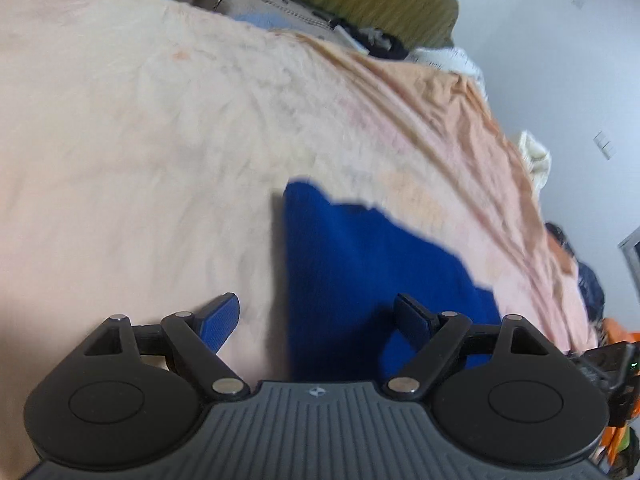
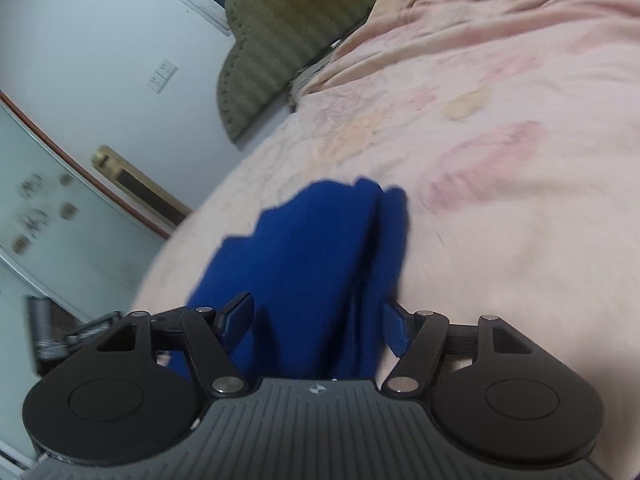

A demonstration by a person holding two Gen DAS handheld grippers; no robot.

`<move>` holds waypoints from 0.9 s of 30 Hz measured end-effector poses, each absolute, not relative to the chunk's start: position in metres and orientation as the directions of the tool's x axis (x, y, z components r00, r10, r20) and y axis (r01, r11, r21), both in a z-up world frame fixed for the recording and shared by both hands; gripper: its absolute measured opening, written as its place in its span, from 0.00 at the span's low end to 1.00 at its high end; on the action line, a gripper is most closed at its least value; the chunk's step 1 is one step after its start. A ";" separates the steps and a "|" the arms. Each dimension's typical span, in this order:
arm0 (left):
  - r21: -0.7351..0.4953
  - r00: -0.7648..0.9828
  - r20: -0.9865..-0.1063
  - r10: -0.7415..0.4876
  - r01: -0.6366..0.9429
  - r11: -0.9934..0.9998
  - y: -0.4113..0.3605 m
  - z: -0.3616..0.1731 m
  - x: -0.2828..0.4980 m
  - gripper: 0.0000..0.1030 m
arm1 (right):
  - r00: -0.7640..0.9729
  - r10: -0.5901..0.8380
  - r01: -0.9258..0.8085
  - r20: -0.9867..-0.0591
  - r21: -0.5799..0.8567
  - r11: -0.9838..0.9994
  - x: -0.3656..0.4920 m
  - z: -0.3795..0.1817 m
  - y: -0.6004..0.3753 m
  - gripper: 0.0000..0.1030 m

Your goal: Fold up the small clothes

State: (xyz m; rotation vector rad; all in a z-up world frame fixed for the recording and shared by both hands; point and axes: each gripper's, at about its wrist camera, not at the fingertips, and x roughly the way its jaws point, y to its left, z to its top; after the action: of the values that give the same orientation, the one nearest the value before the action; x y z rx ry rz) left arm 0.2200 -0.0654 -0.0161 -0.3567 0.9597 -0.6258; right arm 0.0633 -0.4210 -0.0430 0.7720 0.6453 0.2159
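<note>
Blue knit fabric, the small garment you are folding, lies on the peach-pink bedspread and is already doubled over on itself; the right wrist view shows a lengthwise fold ridge running along it.

Your left gripper has its jaws spread wide with nothing clamped. Its right-hand finger sits over the blue cloth, and its left-hand finger sits over bare bedspread, so the garment's straight edge runs between the two. Contact between the pads and the cloth cannot be determined from this view.

Your right gripper also has its jaws apart. The garment passes between its fingers and continues under the gripper body. The pads do not press on the fabric, and the cloth hangs loose between them.

Both views are blurred.

Beyond the bedspread, note an olive-green ribbed headboard against a pale wall carrying a switch plate. Assorted dark and orange items lie off the bed's far edge in the left wrist view; they are too indistinct to identify.
</note>
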 end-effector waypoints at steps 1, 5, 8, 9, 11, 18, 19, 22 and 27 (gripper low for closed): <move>-0.554 0.400 -0.643 -0.653 0.345 0.758 -0.073 -0.017 0.229 0.82 | 0.787 0.417 0.043 -0.455 0.714 0.699 0.072 -0.044 -0.424 0.62; -0.570 0.376 -0.628 -0.681 0.375 0.732 -0.097 -0.021 0.249 0.38 | 0.767 0.465 0.021 -0.443 0.741 0.671 0.108 -0.052 -0.429 0.29; -0.532 0.373 -0.643 -0.669 0.412 0.740 -0.108 -0.024 0.248 0.21 | 0.755 0.479 0.018 -0.448 0.744 0.668 0.124 -0.055 -0.430 0.22; -0.507 0.399 -0.627 -0.669 0.443 0.740 -0.107 -0.021 0.242 0.21 | 0.755 0.474 0.010 -0.452 0.731 0.682 0.125 -0.052 -0.429 0.21; -0.460 0.456 -0.592 -0.665 0.486 0.743 -0.105 -0.010 0.233 0.20 | 0.764 0.463 -0.028 -0.449 0.694 0.719 0.123 -0.042 -0.423 0.20; -0.214 0.561 -0.659 -0.500 0.498 0.840 -0.138 -0.003 0.236 0.26 | 0.786 0.366 0.005 -0.498 0.596 0.803 0.147 -0.029 -0.417 0.24; -0.197 0.591 -0.639 -0.492 0.493 0.848 -0.132 0.005 0.226 0.26 | 0.777 0.346 0.031 -0.526 0.581 0.813 0.149 -0.032 -0.415 0.33; -0.086 0.678 -0.599 -0.427 0.475 0.876 -0.119 0.029 0.189 0.42 | 0.815 0.230 0.091 -0.531 0.511 0.855 0.125 -0.015 -0.409 0.41; 0.035 0.732 -0.589 -0.343 0.447 0.894 -0.107 0.037 0.113 0.71 | 0.852 0.074 0.050 -0.519 0.221 0.974 0.051 0.028 -0.362 0.50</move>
State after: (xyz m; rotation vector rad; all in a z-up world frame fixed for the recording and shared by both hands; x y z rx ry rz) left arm 0.1129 -0.1070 0.0374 0.1789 0.6109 -0.4373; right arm 0.0506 -0.3616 0.0283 0.2317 0.5526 0.0125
